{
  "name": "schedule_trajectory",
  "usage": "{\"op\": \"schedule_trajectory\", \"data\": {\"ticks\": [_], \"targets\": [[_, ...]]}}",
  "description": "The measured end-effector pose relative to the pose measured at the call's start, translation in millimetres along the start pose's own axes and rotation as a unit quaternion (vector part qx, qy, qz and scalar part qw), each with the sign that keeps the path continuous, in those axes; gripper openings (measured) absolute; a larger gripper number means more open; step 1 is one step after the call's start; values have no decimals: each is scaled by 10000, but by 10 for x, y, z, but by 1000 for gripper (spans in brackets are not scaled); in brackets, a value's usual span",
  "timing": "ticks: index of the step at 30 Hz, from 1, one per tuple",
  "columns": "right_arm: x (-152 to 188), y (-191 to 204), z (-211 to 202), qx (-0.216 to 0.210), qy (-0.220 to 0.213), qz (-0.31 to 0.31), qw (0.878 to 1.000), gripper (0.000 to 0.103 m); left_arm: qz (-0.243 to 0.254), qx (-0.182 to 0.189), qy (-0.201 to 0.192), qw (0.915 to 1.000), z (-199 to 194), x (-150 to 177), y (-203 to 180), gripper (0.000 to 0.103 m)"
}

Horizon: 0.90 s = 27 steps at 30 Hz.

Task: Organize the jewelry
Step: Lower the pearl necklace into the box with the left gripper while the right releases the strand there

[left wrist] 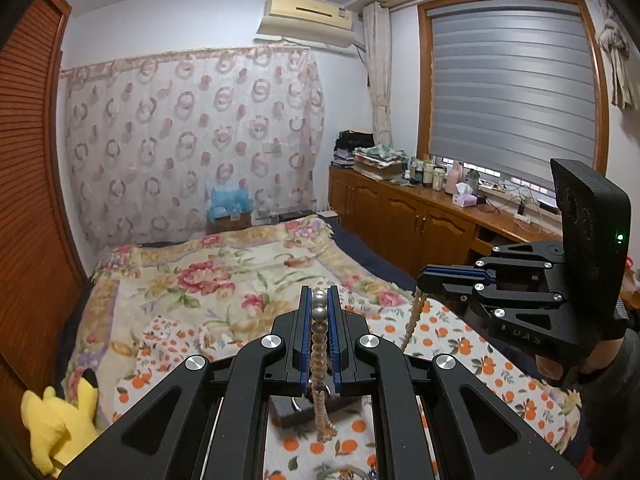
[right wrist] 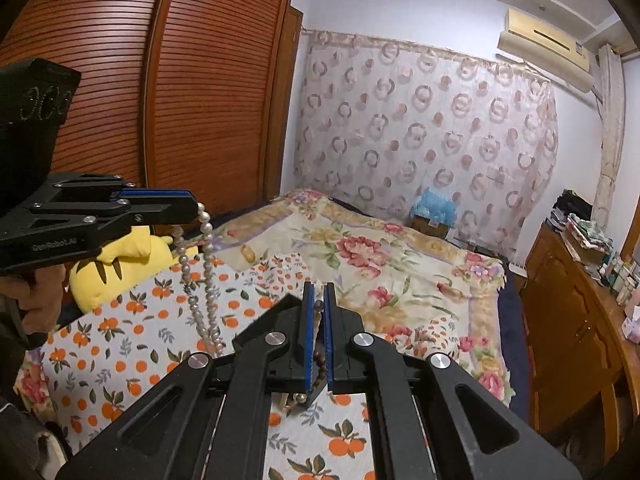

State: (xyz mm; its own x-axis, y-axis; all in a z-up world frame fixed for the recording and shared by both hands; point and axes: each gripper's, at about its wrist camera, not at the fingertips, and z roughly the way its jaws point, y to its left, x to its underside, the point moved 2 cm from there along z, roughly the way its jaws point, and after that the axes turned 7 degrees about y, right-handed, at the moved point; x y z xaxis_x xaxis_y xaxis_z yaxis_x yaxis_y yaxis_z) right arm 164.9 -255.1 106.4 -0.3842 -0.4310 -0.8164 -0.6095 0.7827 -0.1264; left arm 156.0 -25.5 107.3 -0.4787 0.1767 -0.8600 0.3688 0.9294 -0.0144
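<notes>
White pearl necklace (right wrist: 208,276) — orange-print cloth (right wrist: 120,344) — yellow plush (right wrist: 120,264)

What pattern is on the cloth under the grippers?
Oranges with green leaves on white cloth, clearest in the right wrist view.

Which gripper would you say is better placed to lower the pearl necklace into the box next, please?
Probably the left gripper: it clamps the pearl necklace directly above the dark box, while the right gripper holds the strand off to the side.
</notes>
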Motion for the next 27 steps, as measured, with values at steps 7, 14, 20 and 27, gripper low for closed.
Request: {"op": "schedule_trajectory", "data": {"ticks": [7, 14, 20, 27], "targets": [[-294, -156, 29, -84, -140, -25, 9999, 5, 7, -18, -59, 10000, 127, -285, 61, 7], [-521, -281, 160, -171, -244, -36, 9995, 5, -59, -61, 95, 9999, 432, -341, 197, 7], [-564, -334, 433, -250, -214, -10, 9995, 5, -314, 7, 384, 9988, 780, -119, 392, 7], [-413, -360, 884, -302, 0, 122, 9995, 5, -619, 174, 705, 9954, 1172, 284, 506, 7]]}}
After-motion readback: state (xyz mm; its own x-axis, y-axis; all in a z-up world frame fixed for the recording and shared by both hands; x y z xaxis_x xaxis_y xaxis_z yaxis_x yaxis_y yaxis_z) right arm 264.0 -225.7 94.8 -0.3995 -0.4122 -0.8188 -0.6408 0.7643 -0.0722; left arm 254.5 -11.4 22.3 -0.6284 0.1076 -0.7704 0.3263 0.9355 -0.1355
